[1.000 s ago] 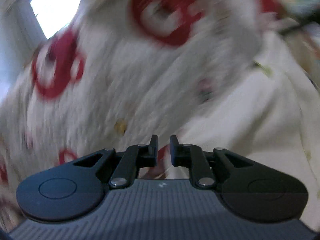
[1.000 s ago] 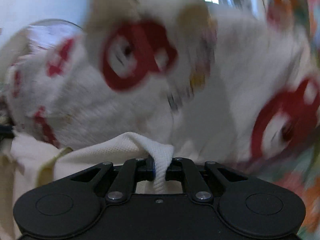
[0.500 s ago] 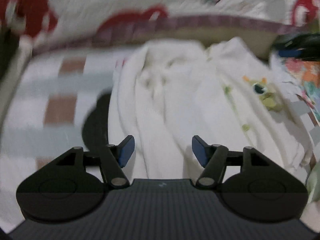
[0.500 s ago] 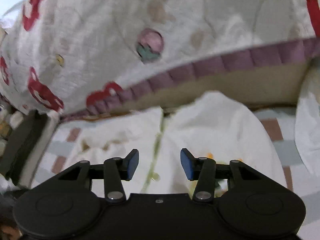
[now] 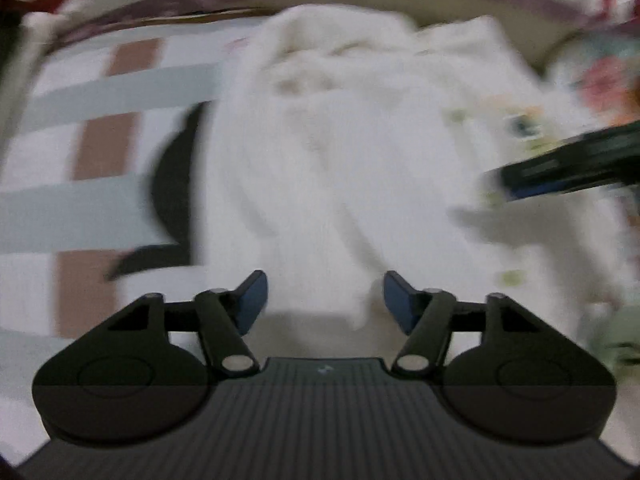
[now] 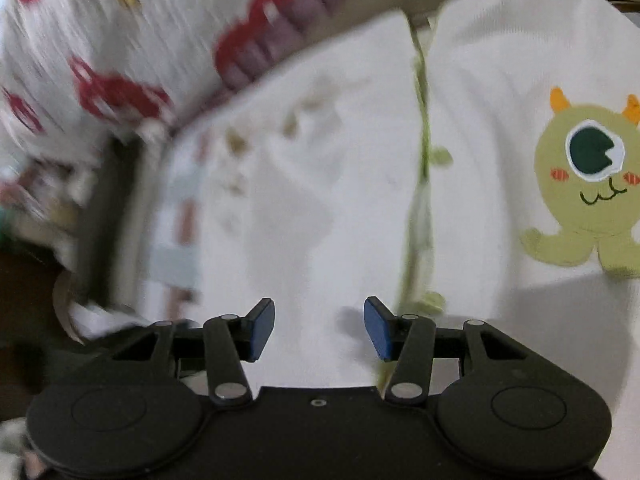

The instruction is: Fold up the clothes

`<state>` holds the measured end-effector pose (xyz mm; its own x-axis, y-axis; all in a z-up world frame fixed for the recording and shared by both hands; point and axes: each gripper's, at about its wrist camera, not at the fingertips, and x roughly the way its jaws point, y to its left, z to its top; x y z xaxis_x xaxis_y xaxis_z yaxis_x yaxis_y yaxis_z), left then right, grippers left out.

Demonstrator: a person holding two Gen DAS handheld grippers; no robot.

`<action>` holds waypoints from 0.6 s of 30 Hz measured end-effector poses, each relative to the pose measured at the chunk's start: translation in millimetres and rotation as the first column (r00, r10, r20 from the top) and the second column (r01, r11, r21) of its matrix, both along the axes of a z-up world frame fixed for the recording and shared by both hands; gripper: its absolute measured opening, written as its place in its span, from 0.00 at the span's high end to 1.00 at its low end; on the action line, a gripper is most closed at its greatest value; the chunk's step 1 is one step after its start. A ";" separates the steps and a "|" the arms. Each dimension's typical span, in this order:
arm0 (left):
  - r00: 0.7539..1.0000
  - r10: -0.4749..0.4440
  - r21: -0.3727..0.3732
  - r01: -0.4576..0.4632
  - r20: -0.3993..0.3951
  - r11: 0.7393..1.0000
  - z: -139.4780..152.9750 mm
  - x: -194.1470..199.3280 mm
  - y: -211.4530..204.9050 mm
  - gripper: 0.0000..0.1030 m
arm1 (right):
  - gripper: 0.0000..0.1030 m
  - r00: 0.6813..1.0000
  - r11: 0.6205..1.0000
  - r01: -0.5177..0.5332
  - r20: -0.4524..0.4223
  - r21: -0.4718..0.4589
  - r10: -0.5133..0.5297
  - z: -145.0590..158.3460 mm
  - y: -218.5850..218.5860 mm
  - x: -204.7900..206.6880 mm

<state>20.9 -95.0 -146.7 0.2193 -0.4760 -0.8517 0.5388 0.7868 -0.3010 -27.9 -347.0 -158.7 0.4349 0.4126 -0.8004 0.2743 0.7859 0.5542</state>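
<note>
So the biggest thing here is the checked bedcover (image 5: 100, 92), white with grey and brown squares, and everything else sits relative to it. Along its far edge there's a white quilt with red shapes (image 6: 100, 60) and a purple border bunched up. The white garment (image 5: 340, 152) lies rumpled right on the bedcover, toward its far edge, with a green trim line (image 6: 420, 128) running down it and a little one-eyed green monster patch (image 6: 588, 184) off to the right of that. A dark patch (image 5: 172, 184) shows on the bedcover at the garment's left edge, too blurry to name. Left gripper (image 5: 323, 300) and right gripper (image 6: 319, 328) both hang just over the garment, jaws having just spread wide, nothing pinched between the blue pads.
</note>
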 end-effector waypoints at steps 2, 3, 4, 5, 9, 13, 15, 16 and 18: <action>0.998 -0.033 0.041 0.031 0.046 0.999 5.3 -5.9 -11.2 0.40 | 0.47 0.999 0.998 -0.026 -0.038 -0.060 0.023 -11.4 4.8 5.6; 0.994 -0.056 0.109 0.045 0.096 0.993 6.8 -9.1 -18.3 0.40 | 0.47 0.999 0.996 -0.027 -0.049 -0.082 0.024 -15.6 4.2 9.3; 0.985 -0.084 0.189 0.054 0.153 0.980 7.6 -12.0 -24.7 0.40 | 0.47 0.998 0.995 -0.027 -0.059 -0.097 0.021 -19.7 2.9 12.7; 0.974 -0.101 0.251 0.048 0.204 0.967 7.3 -13.2 -28.4 0.39 | 0.47 0.998 0.996 -0.021 -0.065 -0.088 0.015 -23.7 0.0 15.3; 0.983 -0.045 0.249 -0.002 0.181 0.968 -1.0 -1.5 -23.2 0.25 | 0.45 0.995 0.995 -0.012 -0.100 0.095 0.021 -42.1 -13.8 16.2; 0.990 -0.092 0.211 0.112 -0.103 0.971 -20.3 19.1 -19.3 0.22 | 0.44 0.993 0.989 0.008 -0.120 0.147 0.010 -44.9 -10.2 12.3; 0.985 -0.111 0.284 0.144 -0.129 0.948 -16.2 22.4 -20.9 0.64 | 0.70 0.996 0.991 -0.028 -0.078 0.130 0.039 -41.9 -4.2 14.0; 0.980 -0.136 0.331 0.178 -0.146 0.927 -9.8 23.5 -22.1 0.95 | 0.95 0.997 0.992 -0.059 -0.043 0.109 0.064 -39.2 0.1 15.9; 0.970 -0.186 0.418 0.237 -0.159 0.877 10.6 24.8 -23.0 0.98 | 0.95 0.993 0.993 -0.116 -0.002 0.038 0.116 -32.7 6.6 17.7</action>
<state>45.7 -118.0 -136.1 0.0475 -0.0809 -0.9956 0.6902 0.7232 -0.0258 -10.2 -340.4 -191.4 0.3787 0.4899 -0.7852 0.1849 0.7913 0.5829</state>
